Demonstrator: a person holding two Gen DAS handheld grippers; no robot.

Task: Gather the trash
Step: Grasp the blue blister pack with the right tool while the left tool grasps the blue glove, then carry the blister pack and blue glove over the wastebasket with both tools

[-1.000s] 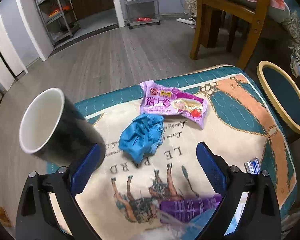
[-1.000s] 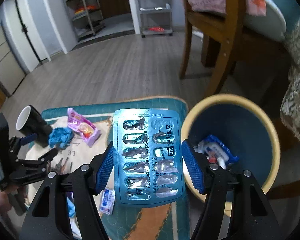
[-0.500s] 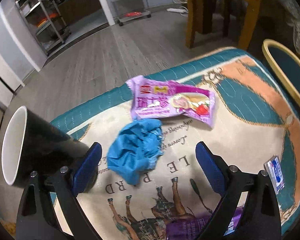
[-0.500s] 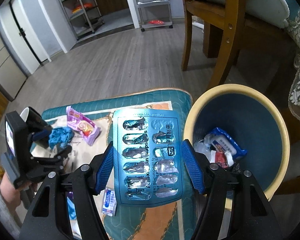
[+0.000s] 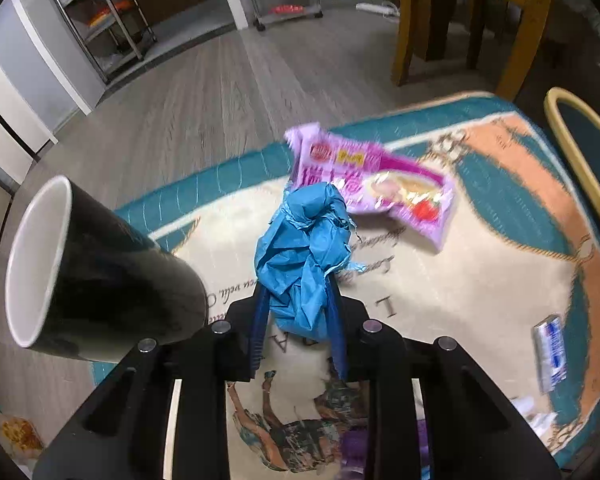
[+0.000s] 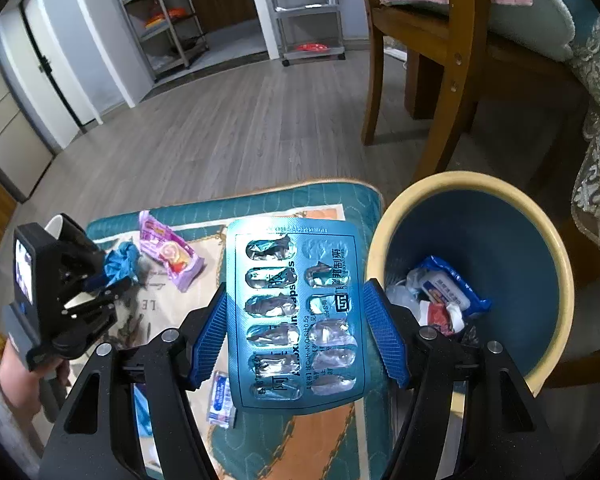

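My left gripper point(image 5: 298, 320) is shut on a crumpled blue wad point(image 5: 304, 256) and holds it over the patterned cloth point(image 5: 480, 264). The wad also shows in the right wrist view point(image 6: 120, 262), held by the left gripper point(image 6: 100, 280). My right gripper point(image 6: 296, 320) is shut on an empty blue blister pack point(image 6: 296, 312), just left of the yellow-rimmed blue bin point(image 6: 536, 220). The bin holds several wrappers point(image 6: 444, 292). A purple snack wrapper point(image 5: 380, 184) lies behind the wad on the cloth.
A black mug point(image 5: 96, 276) with a white inside stands close to the left of my left gripper. A small white-blue sachet point(image 5: 550, 348) lies on the cloth at the right. The bin rim point(image 5: 568, 148) is off the table's right edge. A wooden chair point(image 6: 440, 60) stands behind.
My left gripper has closed on the blue wad and lifted it off the cloth. My right gripper has kept hold of the blister pack and drifted slightly beside the bin.
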